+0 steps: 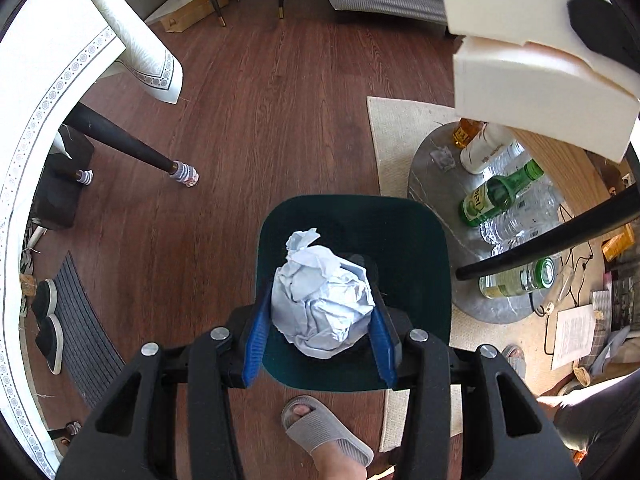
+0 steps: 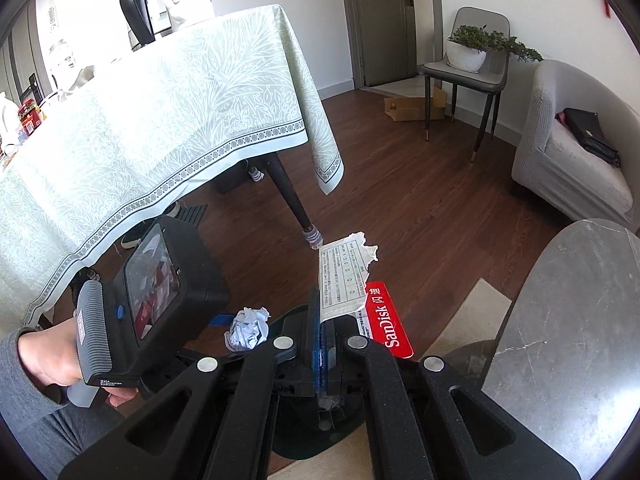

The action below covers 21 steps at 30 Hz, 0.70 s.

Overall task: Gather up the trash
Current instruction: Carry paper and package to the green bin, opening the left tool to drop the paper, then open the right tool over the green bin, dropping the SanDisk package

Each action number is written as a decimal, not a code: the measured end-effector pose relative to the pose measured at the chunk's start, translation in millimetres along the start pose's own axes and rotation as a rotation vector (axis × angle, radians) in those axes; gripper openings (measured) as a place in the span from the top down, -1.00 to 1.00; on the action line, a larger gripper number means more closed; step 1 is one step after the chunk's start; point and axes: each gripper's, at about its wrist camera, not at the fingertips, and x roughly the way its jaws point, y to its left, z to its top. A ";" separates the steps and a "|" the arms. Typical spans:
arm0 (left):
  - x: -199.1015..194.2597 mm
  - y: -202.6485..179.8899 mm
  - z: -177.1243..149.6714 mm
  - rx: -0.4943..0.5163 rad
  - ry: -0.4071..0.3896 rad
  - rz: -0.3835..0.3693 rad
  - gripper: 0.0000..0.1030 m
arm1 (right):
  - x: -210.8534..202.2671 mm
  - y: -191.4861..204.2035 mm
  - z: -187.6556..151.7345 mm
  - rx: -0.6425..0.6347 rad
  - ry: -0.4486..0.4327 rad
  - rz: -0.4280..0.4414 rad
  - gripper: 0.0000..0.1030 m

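My left gripper (image 1: 318,320) is shut on a crumpled pale-blue paper ball (image 1: 322,300) and holds it straight above a dark green trash bin (image 1: 408,240) on the floor. The same ball (image 2: 248,328) shows in the right wrist view, beside the left gripper's body. My right gripper (image 2: 322,320) is shut on a torn white and red SanDisk card package (image 2: 352,284), which sticks up from the jaws above the bin (image 2: 296,432). The package also shows at the upper right of the left wrist view (image 1: 532,60).
A low round grey table (image 1: 436,184) to the right holds a green glass bottle (image 1: 500,194), clear plastic bottles (image 1: 520,220) and a white bottle (image 1: 484,150). A dining table with a pale cloth (image 2: 160,120) stands left. A slippered foot (image 1: 320,432) is near the bin.
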 end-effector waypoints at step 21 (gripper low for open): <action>-24.1 30.4 -6.5 -0.028 -0.062 0.000 -0.01 | 57.7 19.2 -6.9 0.004 0.123 0.007 1.00</action>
